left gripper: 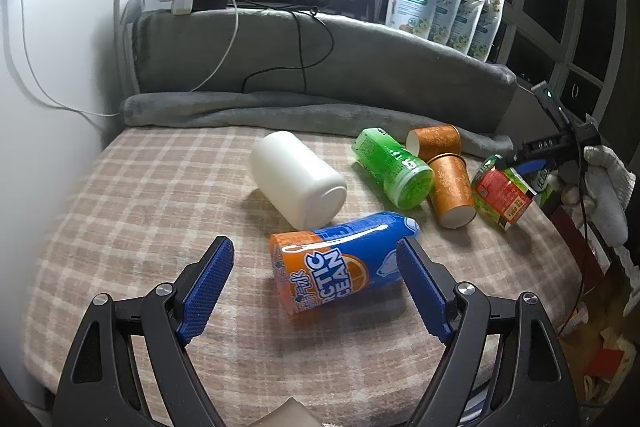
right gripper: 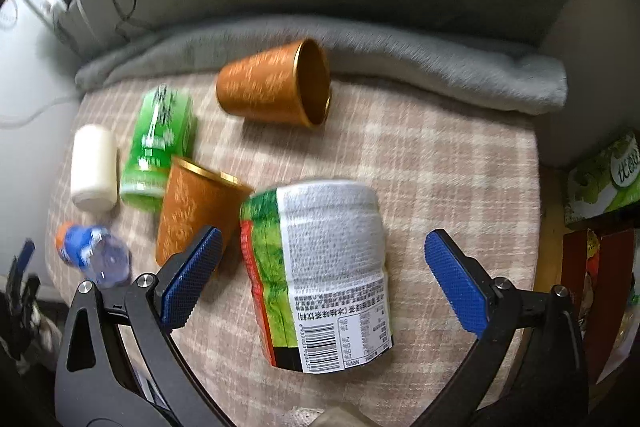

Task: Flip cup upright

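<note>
While both jaws are standing spread w/ nothing between the pads, we are viewing a plaid-covered surface [left gripper: 140, 187] strewn w/ toppled containers. L gripper [left gripper: 316, 287] is hovering over the blue-orange Arctic Ocean bottle [left gripper: 344, 263], which is lying on its side betw. the blue pads w/o touching them. R gripper [right gripper: 324, 283] is hovering likewise over the red-green carton [right gripper: 320, 275], lying label-up, barcode toward the lens. We are seeing two orange cups, both on their sides: near cup [right gripper: 196, 211] is lying just beside the carton & touching the green bottle [right gripper: 160, 143]; far cup [right gripper: 276, 89] is lying by the grey blanket roll [right gripper: 400, 59], mouth facing right in the R-wrist view. White bottle [left gripper: 298, 179] is lying left of the green one. Refill pouches [left gripper: 444, 3] are standing on the sill behind.
</note>
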A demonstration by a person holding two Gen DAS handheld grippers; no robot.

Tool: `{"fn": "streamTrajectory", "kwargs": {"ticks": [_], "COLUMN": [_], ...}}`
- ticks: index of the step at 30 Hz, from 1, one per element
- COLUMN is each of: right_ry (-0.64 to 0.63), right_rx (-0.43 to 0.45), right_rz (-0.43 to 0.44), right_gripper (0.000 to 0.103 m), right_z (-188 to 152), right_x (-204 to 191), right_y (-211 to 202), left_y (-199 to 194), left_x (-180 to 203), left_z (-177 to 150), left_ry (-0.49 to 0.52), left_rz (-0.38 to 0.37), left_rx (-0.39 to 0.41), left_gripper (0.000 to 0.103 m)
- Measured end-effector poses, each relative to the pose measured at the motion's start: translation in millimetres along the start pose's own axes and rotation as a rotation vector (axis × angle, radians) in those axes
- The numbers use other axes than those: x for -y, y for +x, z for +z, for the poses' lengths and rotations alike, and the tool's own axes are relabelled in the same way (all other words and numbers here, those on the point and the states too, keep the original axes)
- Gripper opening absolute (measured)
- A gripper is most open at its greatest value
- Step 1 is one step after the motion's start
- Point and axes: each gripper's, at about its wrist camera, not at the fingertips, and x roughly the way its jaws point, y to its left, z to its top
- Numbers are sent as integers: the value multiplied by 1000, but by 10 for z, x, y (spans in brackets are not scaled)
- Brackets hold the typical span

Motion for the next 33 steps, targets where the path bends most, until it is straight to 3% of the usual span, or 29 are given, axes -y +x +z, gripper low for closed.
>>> {"fn": "streamTrajectory", "kwargs": {"ticks": [5, 13, 22, 29, 33], "right_ry": [-100, -324, -734, -1032, -1116], "right_rx": [-68, -34, 44, 84, 76], "right_rz": [-29, -122, -240, -254, -238], "right_gripper": [84, 83, 83, 83, 83], "right_z": [-33, -220, -882, -1290, -1406], "right_x": [-157, -534, -1223, -1797, -2011], "right_y": [117, 37, -291, -168, -82], "left_y": [2, -79, -99, -162, -180], "left_x": [5, 79, 208, 252, 231], "left_z": [15, 51, 88, 78, 63], "left_ry": [-6, 21, 55, 57, 59], "left_rz": [3, 14, 1, 23, 41], "left_rx": [5, 28, 14, 22, 18], "left_gripper": [84, 84, 84, 84, 84]}}
